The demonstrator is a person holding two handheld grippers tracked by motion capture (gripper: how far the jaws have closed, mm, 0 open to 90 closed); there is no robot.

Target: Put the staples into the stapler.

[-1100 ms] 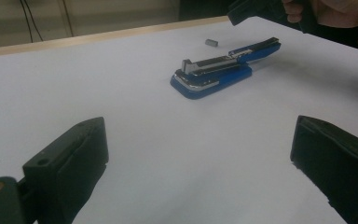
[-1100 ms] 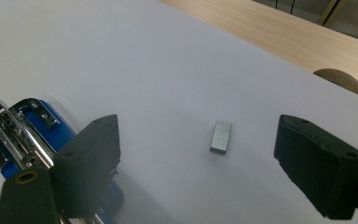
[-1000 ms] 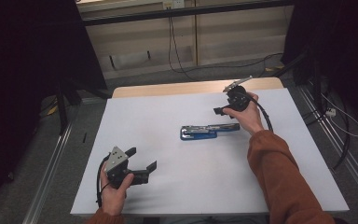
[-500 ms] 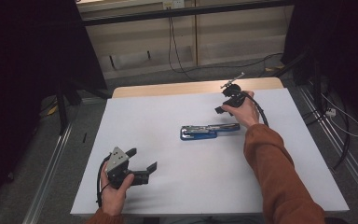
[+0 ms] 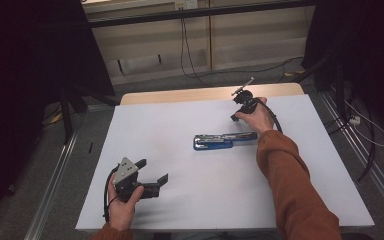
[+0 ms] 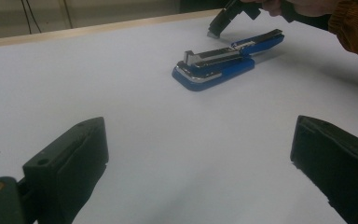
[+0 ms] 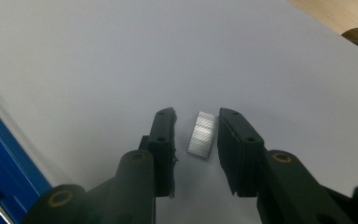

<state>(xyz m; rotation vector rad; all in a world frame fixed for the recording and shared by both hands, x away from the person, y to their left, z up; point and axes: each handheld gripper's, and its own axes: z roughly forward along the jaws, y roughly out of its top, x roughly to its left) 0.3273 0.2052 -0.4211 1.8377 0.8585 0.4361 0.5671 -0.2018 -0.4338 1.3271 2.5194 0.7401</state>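
The right gripper (image 7: 195, 135) is tipped steeply down at the far side of the white table (image 5: 190, 130), its black jaws straddling a small silvery strip of staples (image 7: 202, 135) that lies flat on the surface. The jaws have just been closing and now stand narrow, but from where the right gripper view looks I still see a sliver of daylight on the left of the strip, while the right pad sits against it or very nearly so; I would not call it gripped yet. The steep angle makes sense to me: a thing that thin can only be pinched from above, by its long edges. Just beside it, toward the person, lies the blue and chrome stapler (image 5: 224, 140) swung open, its metal top arm lifted off the blue base so the channel is bare, which I take as readiness to receive the strip. Its spot mid-table keeps it within short reach of both hands. The left gripper (image 5: 152, 176) waits near the front edge, resting low in the person's left hand (image 5: 122, 205), its jaws spread wide with nothing between them and pointed toward the stapler, likely parked there to steady it later.
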